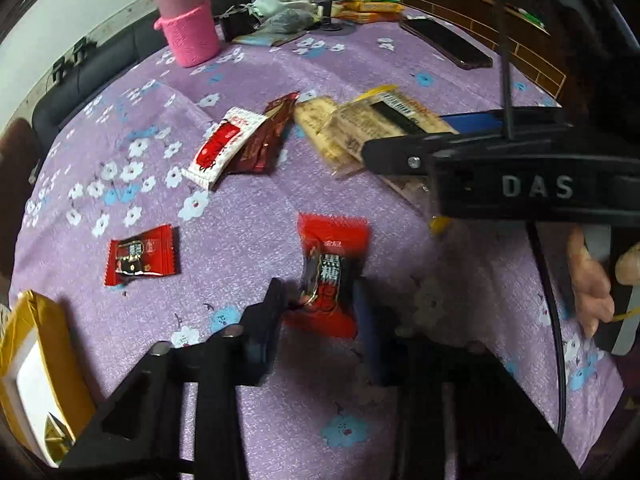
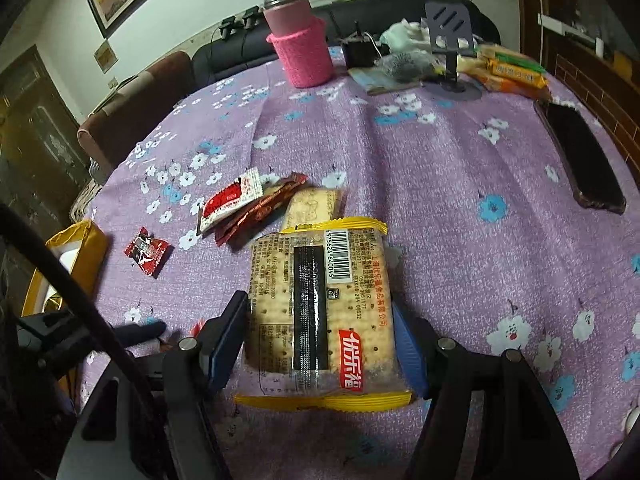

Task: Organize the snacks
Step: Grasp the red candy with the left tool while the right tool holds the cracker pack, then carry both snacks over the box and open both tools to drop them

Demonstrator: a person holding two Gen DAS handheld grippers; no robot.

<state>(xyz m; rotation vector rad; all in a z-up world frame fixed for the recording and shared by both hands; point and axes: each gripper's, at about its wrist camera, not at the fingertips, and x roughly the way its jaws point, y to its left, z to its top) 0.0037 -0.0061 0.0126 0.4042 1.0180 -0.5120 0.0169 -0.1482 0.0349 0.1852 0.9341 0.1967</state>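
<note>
Grip check, both tools loaded. Left tool (image 1: 320,308), lower centre of the left wrist view, is closed on a small red foil candy packet with black label (image 1: 330,276), pinched at its lower half; the packet appears lifted off the cloth, though blur leaves this uncertain. Right tool (image 2: 320,340), lower centre of the right wrist view, is clamped across a clear yellow-edged cracker pack with barcode (image 2: 320,304).

Judgement: the gold cardboard box (image 1: 32,364) at lower left is probably the destination. The crackers are brittle, so squeeze should be kept light and the pack level. The candy should be carried low and released only over the box.

Loose items remaining mid-frame: a second red candy packet (image 1: 142,256), a white-and-red sachet (image 1: 222,148), a dark red sachet (image 1: 272,136).

Surface: purple flower-print cloth (image 2: 440,184). At the far edge a pink knit-sleeved flask (image 2: 300,40) and a black phone (image 2: 580,156) are noted. A dark sofa and a framed picture are seen beyond.
</note>
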